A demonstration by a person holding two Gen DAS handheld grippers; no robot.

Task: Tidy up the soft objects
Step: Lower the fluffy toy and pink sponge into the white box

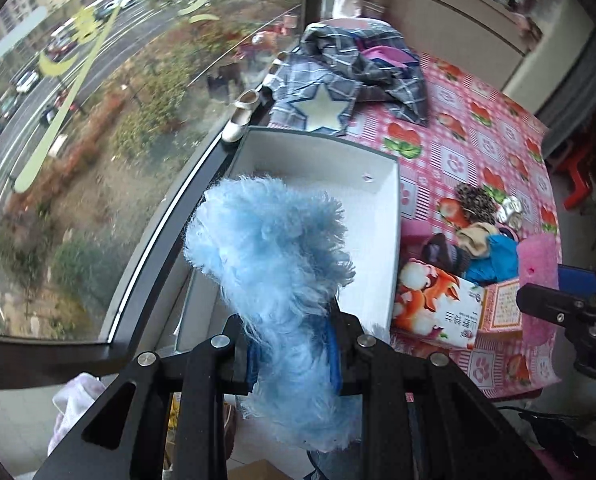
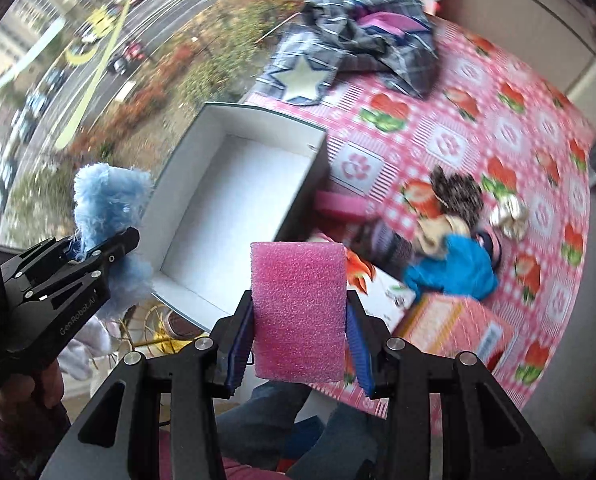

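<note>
My left gripper [image 1: 294,360] is shut on a fluffy light-blue plush piece [image 1: 270,248], which hangs over the near end of a white open box [image 1: 322,160]. In the right wrist view that left gripper [image 2: 94,248] with the blue plush piece [image 2: 106,196] sits left of the white box [image 2: 234,188]. My right gripper [image 2: 298,344] is shut on a pink foam block [image 2: 298,312], held upright just in front of the box's near right corner. From the left wrist camera, the pink foam block [image 1: 538,280] and the right gripper show at the right edge.
A pink strawberry-print tablecloth [image 2: 478,128] covers the table. On it lie a plaid garment with a star [image 2: 350,48], a pile of small soft items with a blue cloth [image 2: 454,268], a printed tissue box [image 1: 438,308] and another pink foam piece [image 2: 338,204]. A large window [image 1: 98,140] lies left.
</note>
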